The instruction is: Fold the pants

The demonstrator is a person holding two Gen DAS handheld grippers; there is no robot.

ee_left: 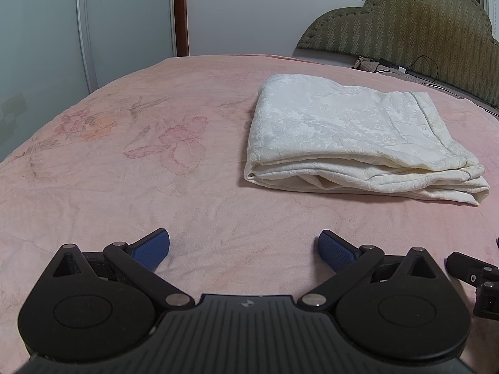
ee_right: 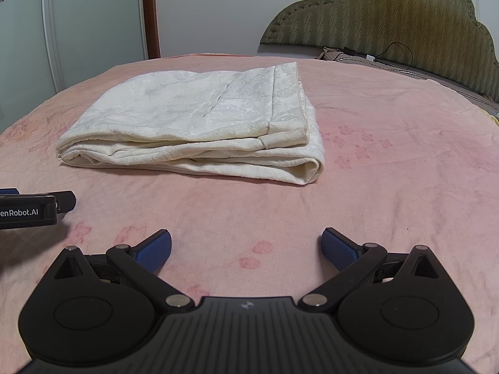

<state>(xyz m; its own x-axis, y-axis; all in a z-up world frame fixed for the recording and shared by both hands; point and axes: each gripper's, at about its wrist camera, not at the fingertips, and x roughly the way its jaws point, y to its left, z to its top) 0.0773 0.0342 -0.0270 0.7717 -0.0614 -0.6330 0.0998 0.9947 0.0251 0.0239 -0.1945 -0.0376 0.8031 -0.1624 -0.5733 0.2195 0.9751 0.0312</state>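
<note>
a big bed [ee_left: 124,187] with a pink flower sheet fills both views. behind it stands a green padded headboard [ee_left: 405,28], with a black cable [ee_right: 396,53] lying at its foot.

the cream pants [ee_left: 352,137] lie on the sheet in a flat stack of layers, already folded over more than once. from the left wrist view they sit ahead and to the right; from the right wrist view the pants [ee_right: 193,121] sit ahead and to the left. so the stack lies out in front, between the two tools. its edges line up fairly well, with soft rolled folds on the near side.

the left gripper [ee_left: 244,251] is low by the sheet, near the front edge of the bed, with its blue fingers [ee_left: 152,247] spread wide and nothing between them. the right gripper [ee_right: 246,249] is just beside it, also spread wide and empty. neither one touches the pants.

the folding looks done, or almost done. if one more fold is wanted, both tools would need to reach forward, pinch one end of the stack, and lay it over the other end. if not, a small pat to flatten the top may be all that is left.
</note>
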